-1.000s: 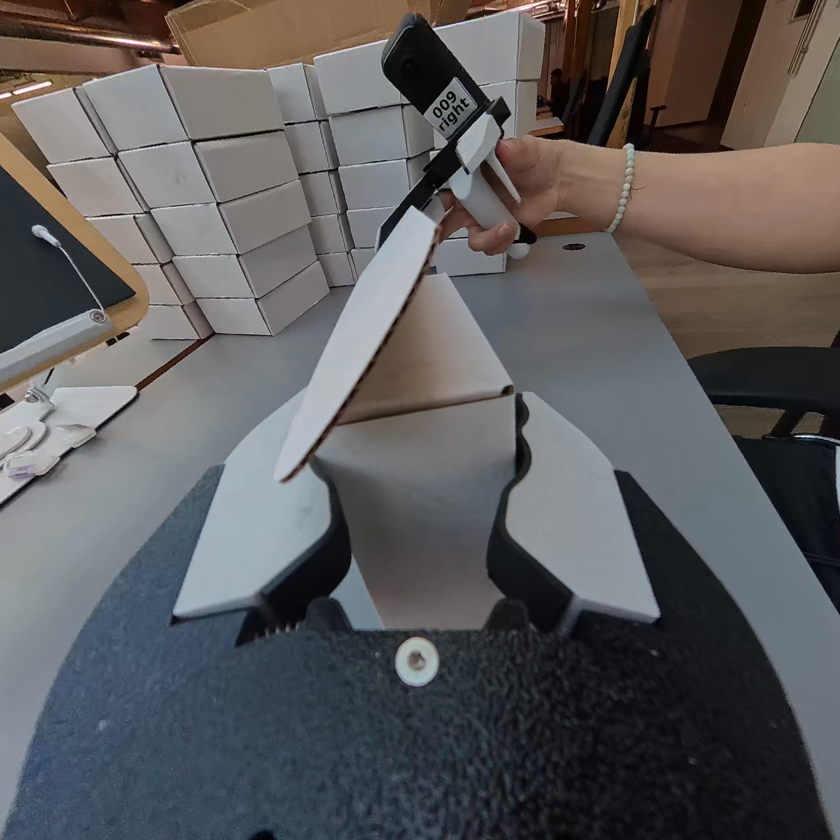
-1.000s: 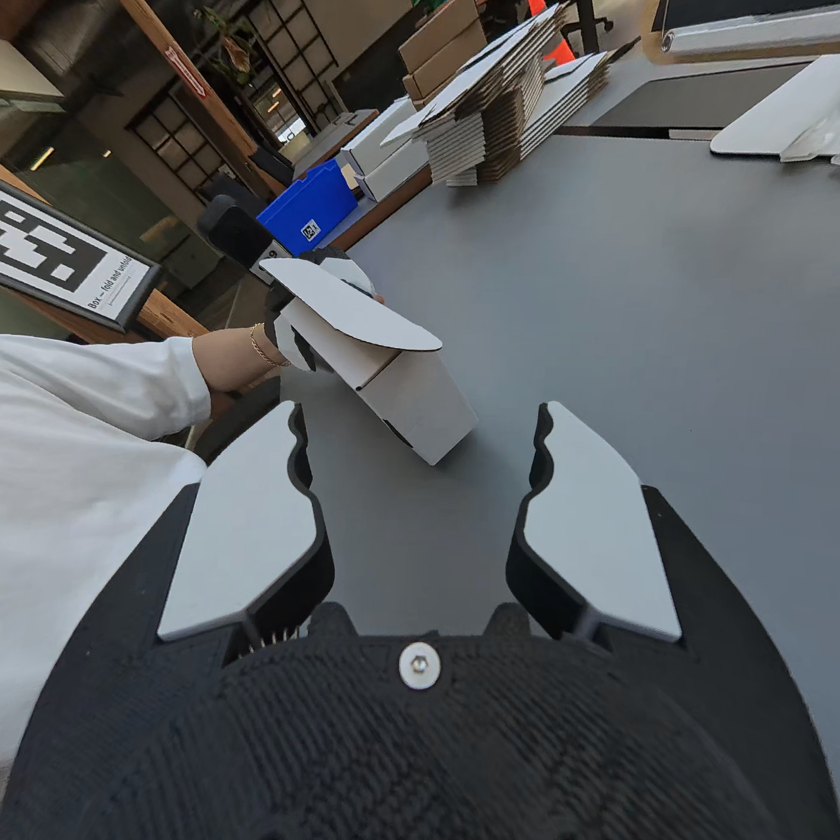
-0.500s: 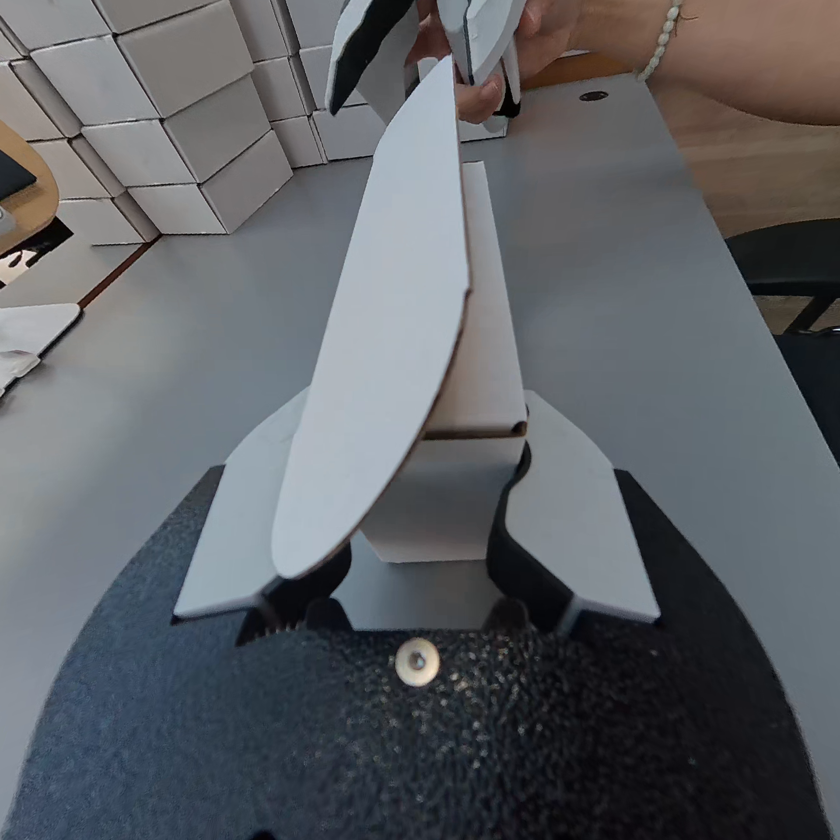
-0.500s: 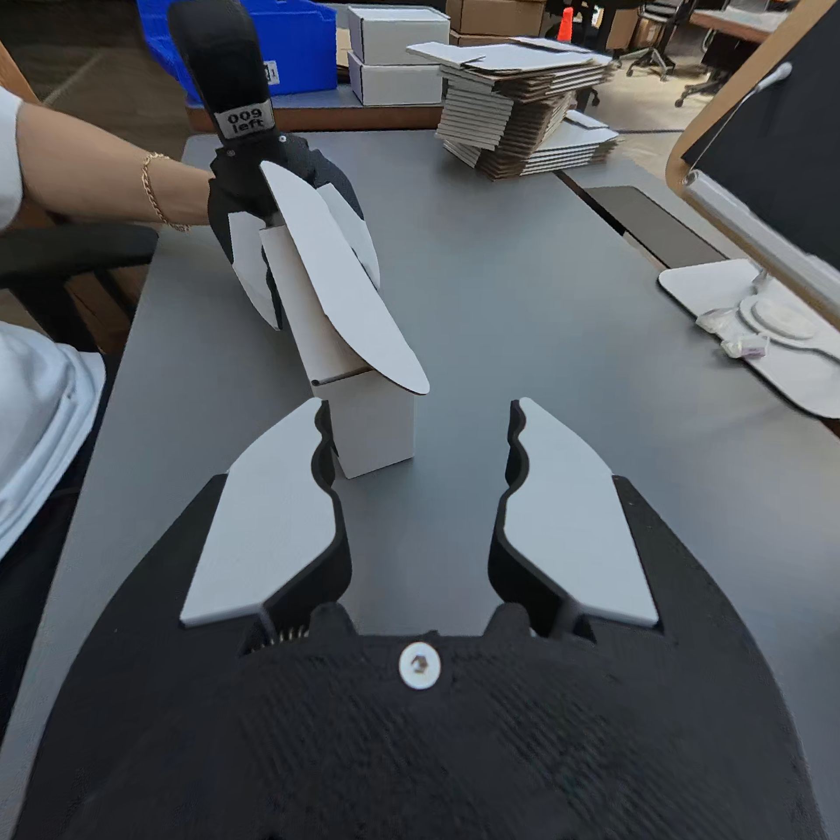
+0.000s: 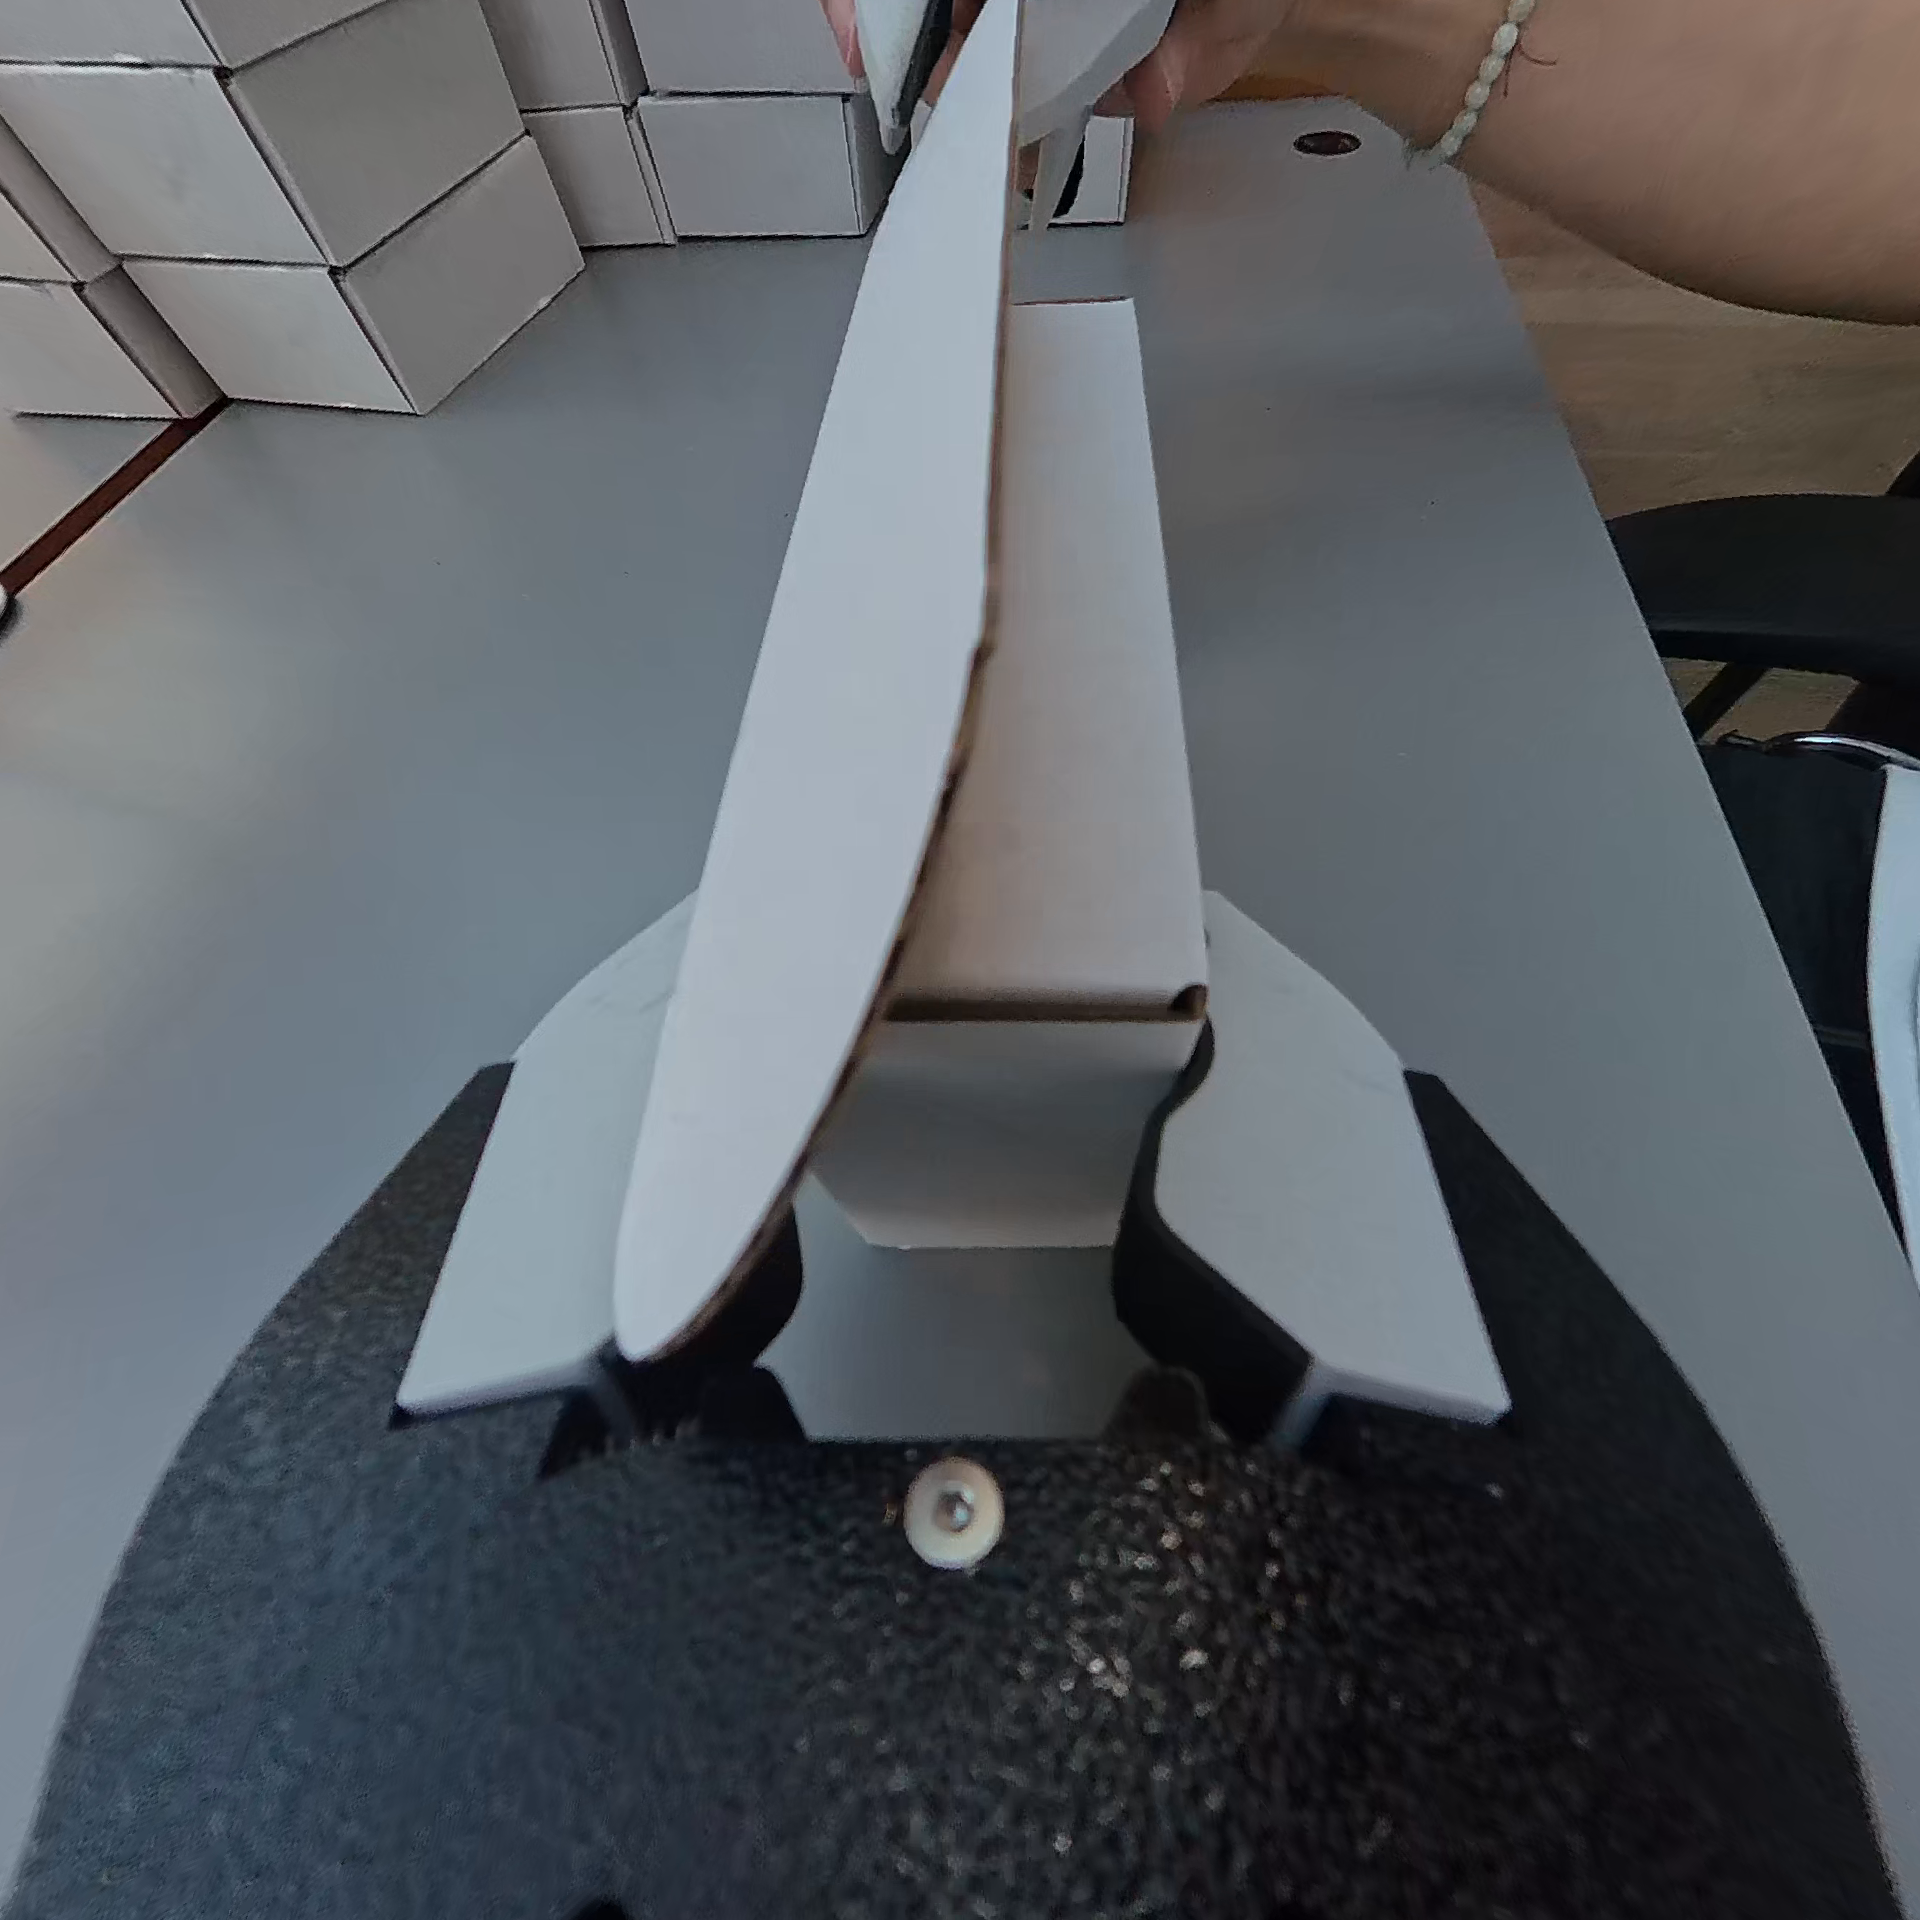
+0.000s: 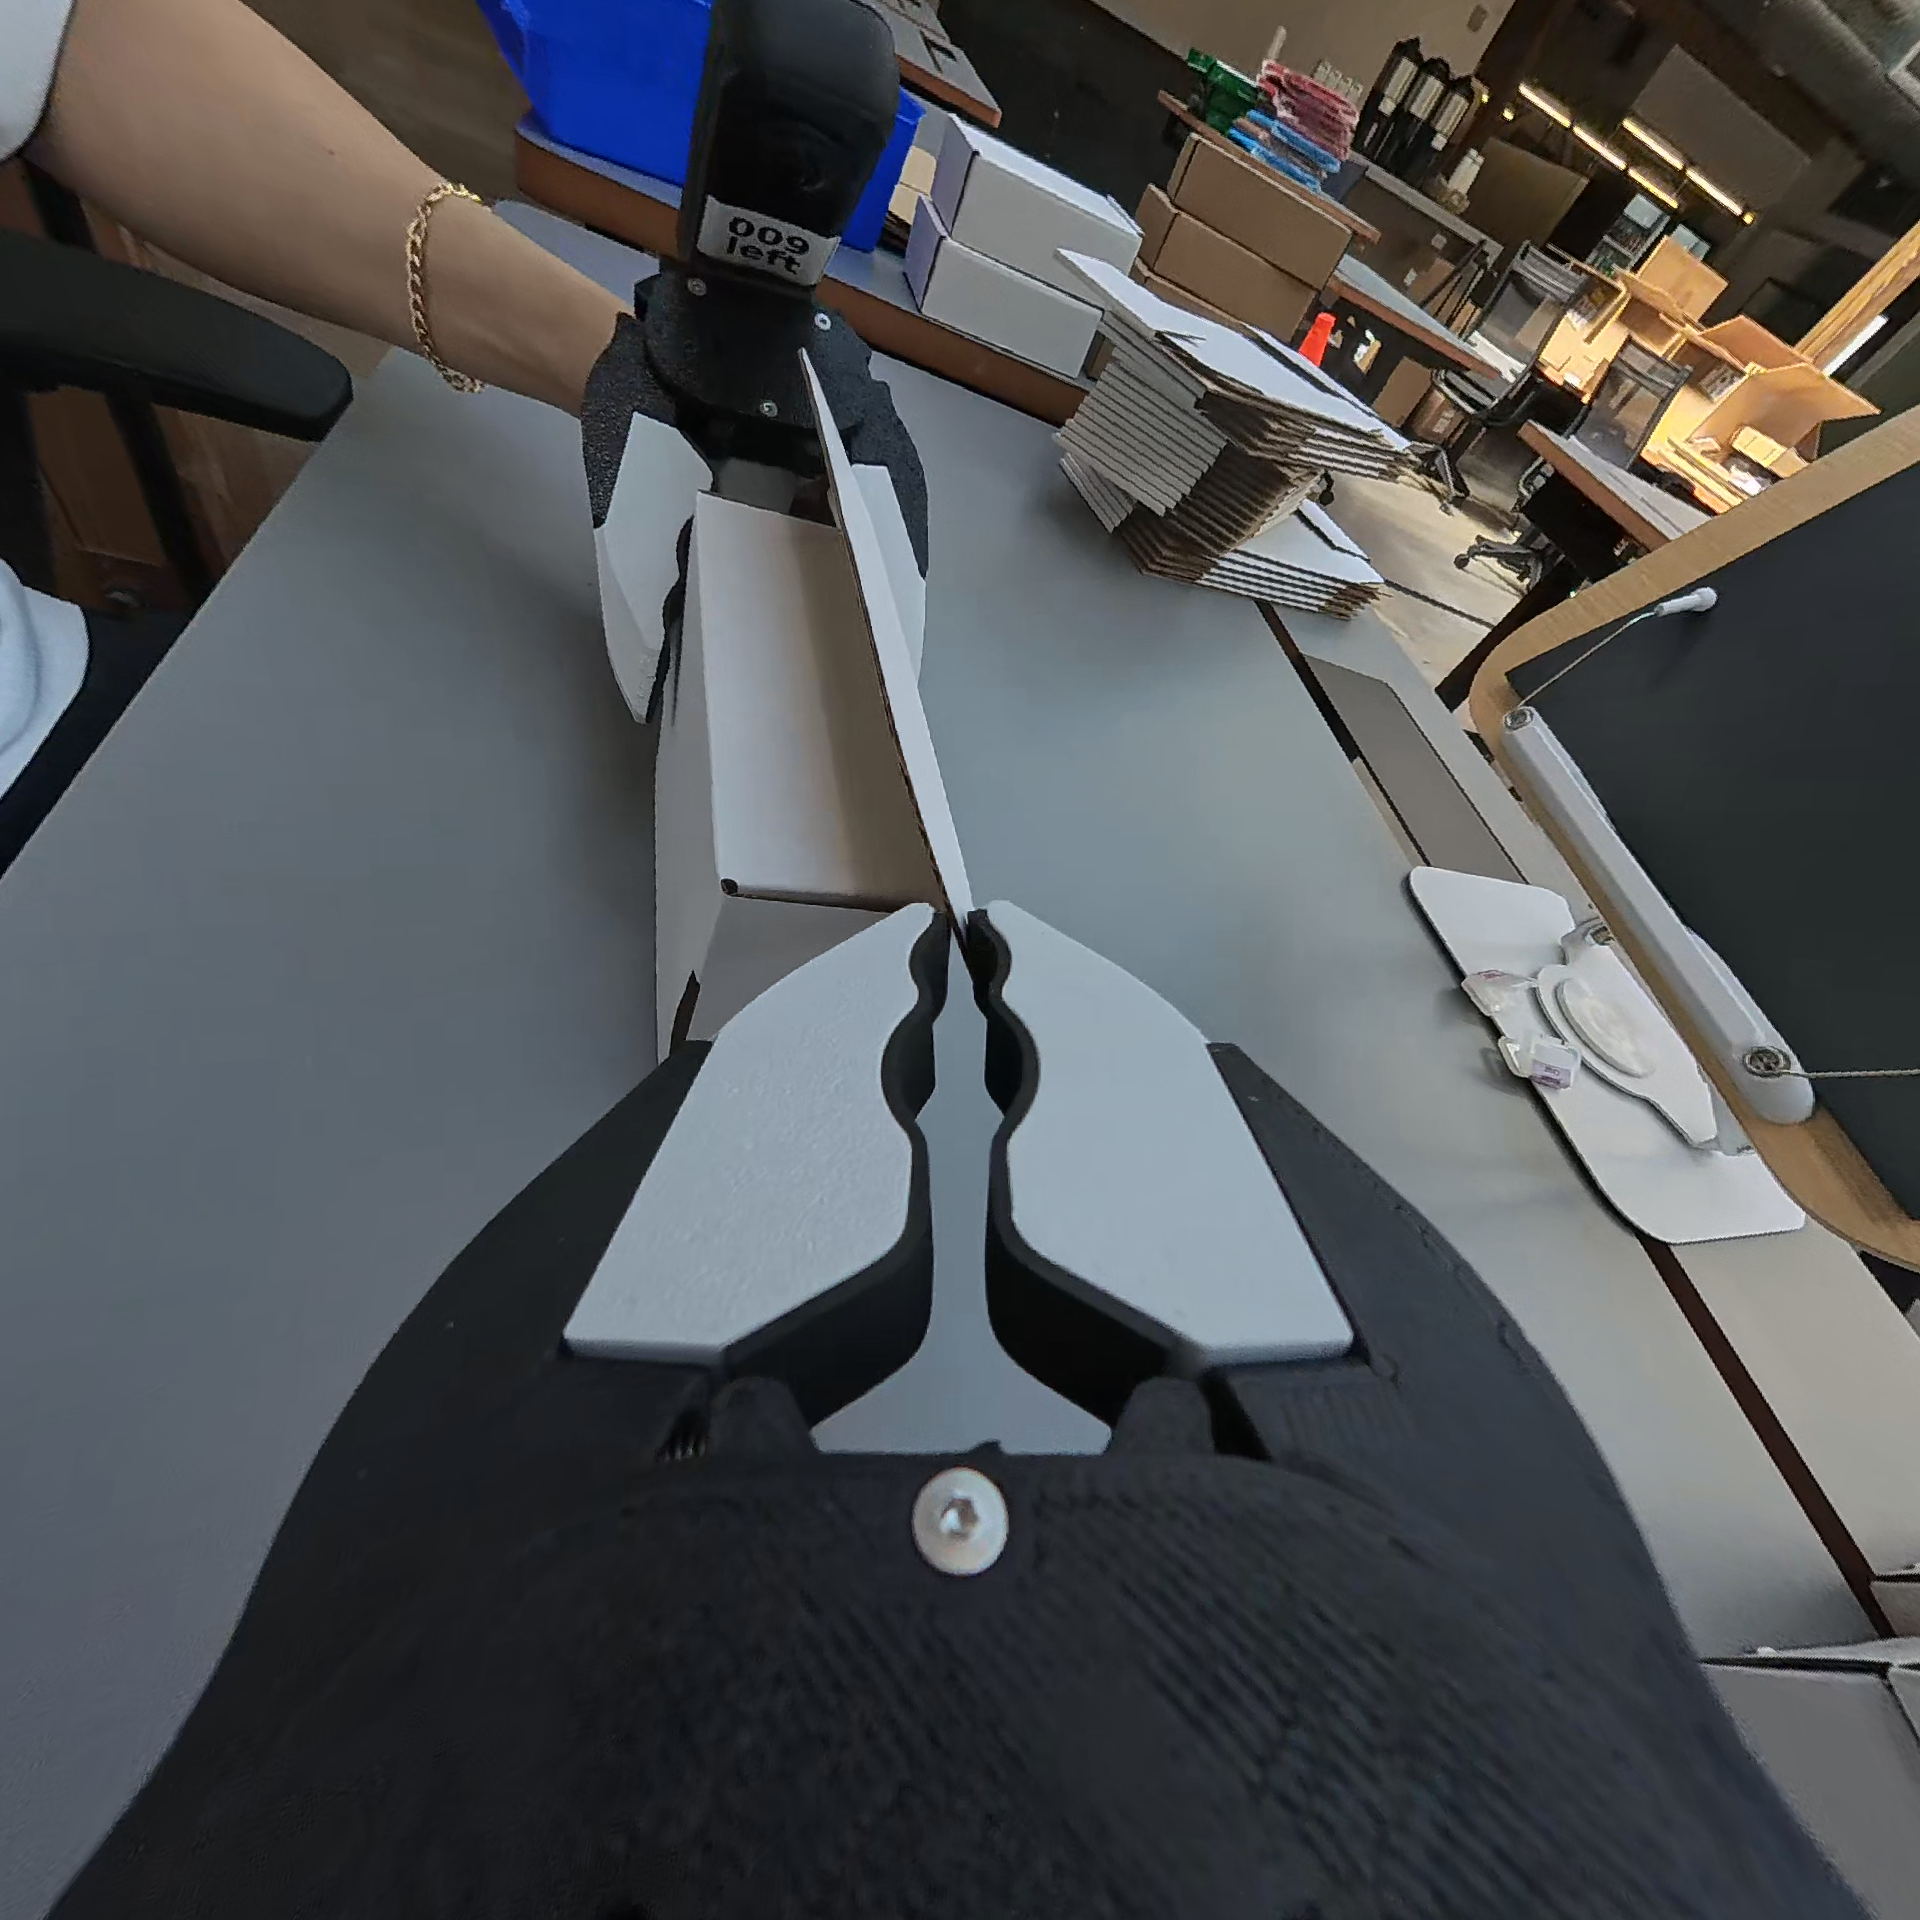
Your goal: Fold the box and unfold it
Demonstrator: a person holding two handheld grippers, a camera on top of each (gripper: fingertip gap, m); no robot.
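Note:
A long white cardboard box [image 5: 1049,1132] lies on the grey table [image 5: 416,727], its brown inside open. Its rounded lid flap [image 5: 883,727] stands up on edge along one side. My left gripper [image 5: 940,925] is shut on the box, one finger on each side wall at the near end. In the right wrist view the box [image 6: 790,727] runs away from me, with the left gripper [image 6: 764,551] at its far end. My right gripper [image 6: 958,925] is shut on the tip of the lid flap [image 6: 896,665]. It shows in the left wrist view [image 5: 977,62] at the top.
Stacks of made-up white boxes [image 5: 312,208] stand at the table's back left. A pile of flat box blanks [image 6: 1226,457] and a blue bin [image 6: 623,62] are behind the left gripper. A wood-framed dark panel [image 6: 1766,831] and white stand base [image 6: 1590,1060] sit right. A black chair [image 6: 156,343] is left.
My right gripper has moved in from open and apart and has closed on the tip of the lid flap. The flap has swung up from slanting to nearly upright. The left gripper still holds the box.

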